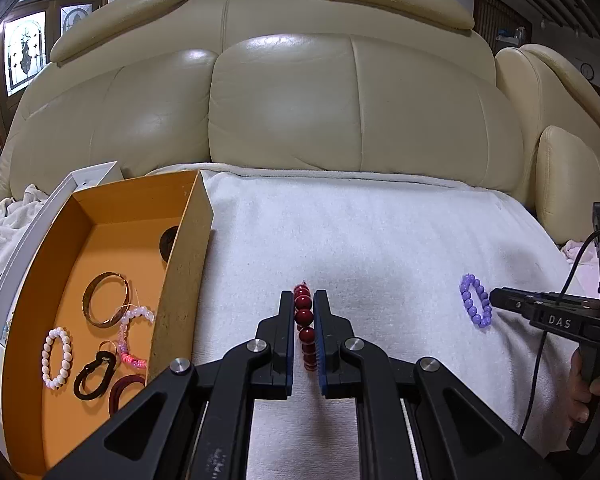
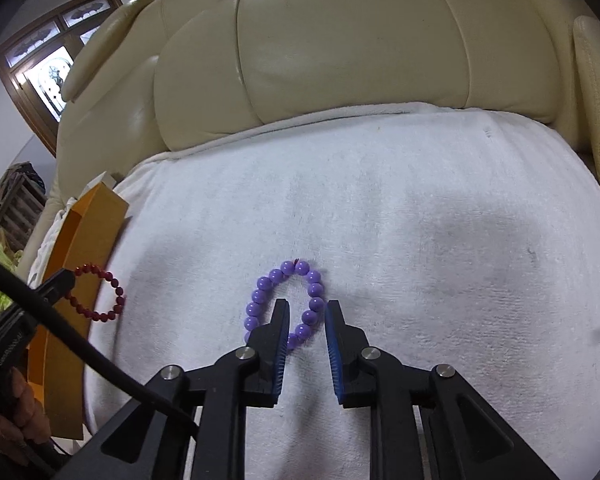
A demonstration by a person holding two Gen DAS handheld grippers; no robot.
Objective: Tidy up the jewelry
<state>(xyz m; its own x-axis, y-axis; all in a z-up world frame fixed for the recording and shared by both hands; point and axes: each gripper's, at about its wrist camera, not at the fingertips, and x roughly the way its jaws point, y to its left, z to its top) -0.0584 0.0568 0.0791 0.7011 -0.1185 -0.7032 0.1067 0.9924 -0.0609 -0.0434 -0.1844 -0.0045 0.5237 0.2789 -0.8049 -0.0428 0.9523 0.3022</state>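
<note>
Your left tongs [image 1: 304, 300] are pinched on the red bead bracelet [image 1: 305, 326], which hangs clear of the white towel [image 1: 380, 232] just right of the orange box [image 1: 100, 240]. Your right tongs [image 2: 307, 308] stand partly apart, straddling the right side of the purple bead bracelet [image 2: 286, 304], which lies flat mid-towel with open cloth all round. The box holds a gold bangle [image 1: 106, 298], a pearl bracelet [image 1: 56, 358] and hair ties. "DAS" reads on the right tool's body. Your right hand [image 1: 590, 384] grips its handle.
</note>
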